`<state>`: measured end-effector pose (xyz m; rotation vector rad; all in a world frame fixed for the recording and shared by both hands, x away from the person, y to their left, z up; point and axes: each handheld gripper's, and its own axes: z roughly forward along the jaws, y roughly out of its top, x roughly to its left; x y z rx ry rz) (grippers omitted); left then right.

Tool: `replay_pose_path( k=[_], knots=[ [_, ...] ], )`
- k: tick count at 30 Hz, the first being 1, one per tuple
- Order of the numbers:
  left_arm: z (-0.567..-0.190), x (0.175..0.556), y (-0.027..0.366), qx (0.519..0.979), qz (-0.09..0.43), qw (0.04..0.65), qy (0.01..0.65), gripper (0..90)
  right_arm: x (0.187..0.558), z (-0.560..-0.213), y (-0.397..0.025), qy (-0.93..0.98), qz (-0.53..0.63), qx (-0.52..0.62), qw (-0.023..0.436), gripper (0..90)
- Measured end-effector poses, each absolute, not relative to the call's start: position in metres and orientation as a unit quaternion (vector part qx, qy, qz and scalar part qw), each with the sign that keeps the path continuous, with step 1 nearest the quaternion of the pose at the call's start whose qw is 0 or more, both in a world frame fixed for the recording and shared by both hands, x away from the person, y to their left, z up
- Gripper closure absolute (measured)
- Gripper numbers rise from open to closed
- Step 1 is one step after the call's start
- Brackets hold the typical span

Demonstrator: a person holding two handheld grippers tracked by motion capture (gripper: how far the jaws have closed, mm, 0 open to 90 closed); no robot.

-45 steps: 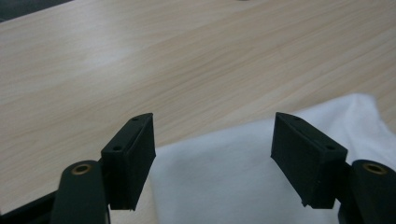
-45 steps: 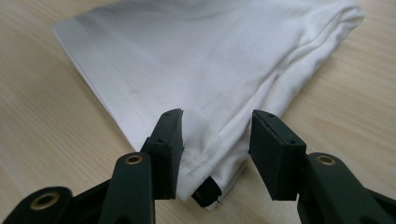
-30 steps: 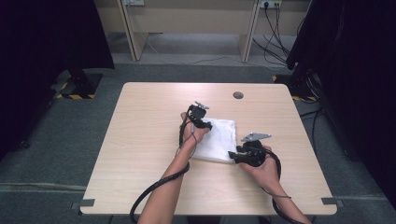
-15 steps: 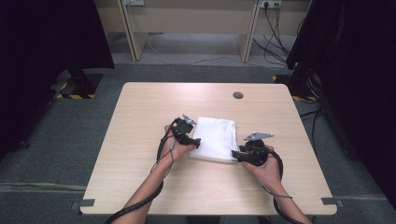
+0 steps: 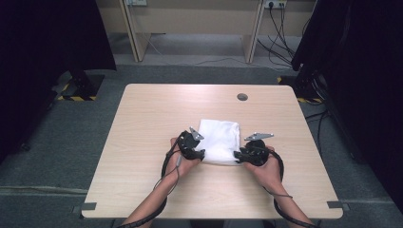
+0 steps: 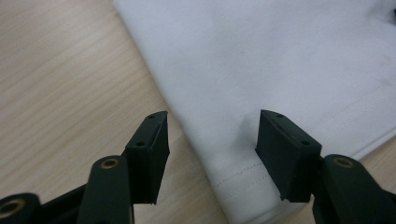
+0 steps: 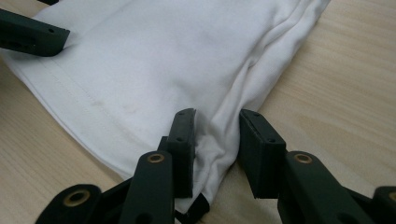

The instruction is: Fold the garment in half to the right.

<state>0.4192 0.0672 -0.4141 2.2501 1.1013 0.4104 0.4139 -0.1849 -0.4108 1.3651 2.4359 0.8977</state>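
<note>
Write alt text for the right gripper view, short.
The right tongs straddle a bunched corner of a folded white cloth on a light wooden table, with a visible gap between the jaws. One jaw of the left tongs rests at the cloth's far edge, upper left.

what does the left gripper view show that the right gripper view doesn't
Left gripper view alone: the left gripper with jaws wide apart astride the near left corner of the folded white cloth, one jaw over bare table, and a stitched hem near that corner.

Right gripper view alone: the right gripper, jaws closer together with bunched cloth edge between them, though a gap remains, plus the layered fold along the cloth's side.

Both: the same white cloth lying on the light wooden table.
</note>
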Motion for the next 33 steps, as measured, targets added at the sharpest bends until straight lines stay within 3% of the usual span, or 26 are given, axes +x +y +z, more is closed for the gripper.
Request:
replay_pose_path(
  k=[7,17,18,19,20,22,23,24,25,27,33],
  knots=[
    [-0.411,0.410,0.070,0.852,0.158,0.283,0.411,47.2,0.420,-0.412,-0.175,0.830,0.301,0.455,0.115,68.4],
    [-0.414,0.414,0.088,0.839,0.159,0.294,0.430,38.4,0.418,-0.414,-0.170,0.825,0.316,0.456,0.107,68.2],
    [-0.414,0.413,0.089,0.830,0.169,0.316,0.427,38.4,0.418,-0.414,-0.170,0.825,0.316,0.456,0.107,61.3],
    [-0.414,0.413,0.089,0.830,0.169,0.316,0.427,32.5,0.418,-0.414,-0.170,0.825,0.316,0.456,0.107,61.3],
    [-0.415,0.412,0.093,0.815,0.164,0.333,0.445,32.5,0.416,-0.412,-0.172,0.823,0.325,0.452,0.115,53.1],
    [-0.415,0.412,0.093,0.815,0.164,0.333,0.445,28.2,0.414,-0.410,-0.176,0.817,0.334,0.455,0.118,53.1],
    [-0.416,0.411,0.098,0.799,0.168,0.351,0.459,28.2,0.414,-0.410,-0.176,0.817,0.334,0.455,0.118,45.6],
    [-0.416,0.411,0.098,0.799,0.168,0.351,0.459,25.7,0.414,-0.410,-0.176,0.817,0.334,0.455,0.118,45.6],
    [-0.414,0.409,0.102,0.792,0.169,0.363,0.460,25.7,0.414,-0.408,-0.178,0.817,0.339,0.450,0.119,39.5],
    [-0.414,0.409,0.102,0.792,0.169,0.363,0.460,24.1,0.413,-0.408,-0.179,0.817,0.342,0.448,0.120,39.5],
    [-0.404,0.404,0.111,0.781,0.178,0.383,0.459,21.2,0.413,-0.405,-0.182,0.817,0.351,0.442,0.119,27.5]
  ],
)
